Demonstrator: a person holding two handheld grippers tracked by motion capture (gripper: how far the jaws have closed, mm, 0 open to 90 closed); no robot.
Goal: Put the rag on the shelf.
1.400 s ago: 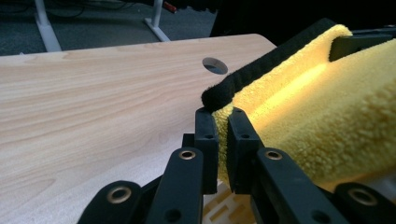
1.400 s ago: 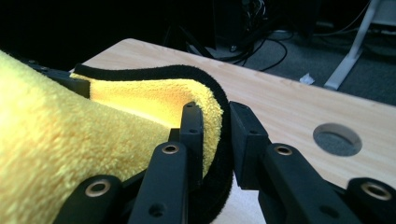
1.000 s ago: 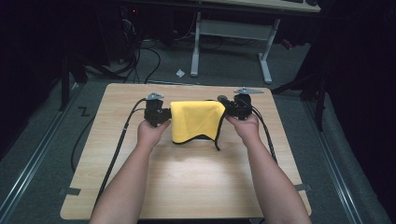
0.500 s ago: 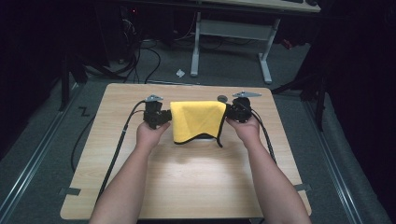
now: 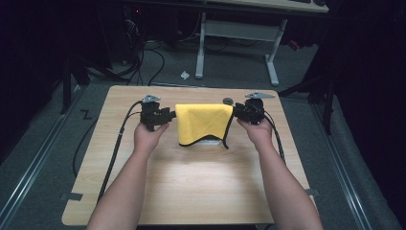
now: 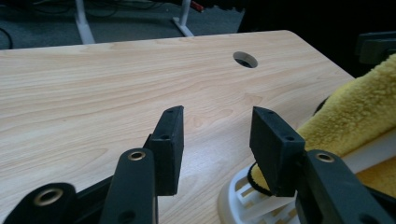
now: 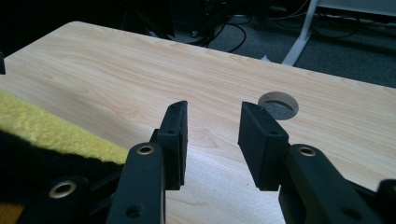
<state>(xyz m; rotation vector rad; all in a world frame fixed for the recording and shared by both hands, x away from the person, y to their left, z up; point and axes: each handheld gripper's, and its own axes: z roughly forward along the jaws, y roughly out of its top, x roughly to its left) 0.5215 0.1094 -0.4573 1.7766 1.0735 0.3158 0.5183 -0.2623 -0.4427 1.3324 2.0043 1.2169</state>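
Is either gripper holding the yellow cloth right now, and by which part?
No. Both the left gripper and right gripper are open and empty; the left has just let go of the yellow cloth.

Light wood-grain bench with rounded corners, on grey carpet floor.
Round cable hole near far edge; white slatted plastic rack on top, draped by yellow fleece cloth.
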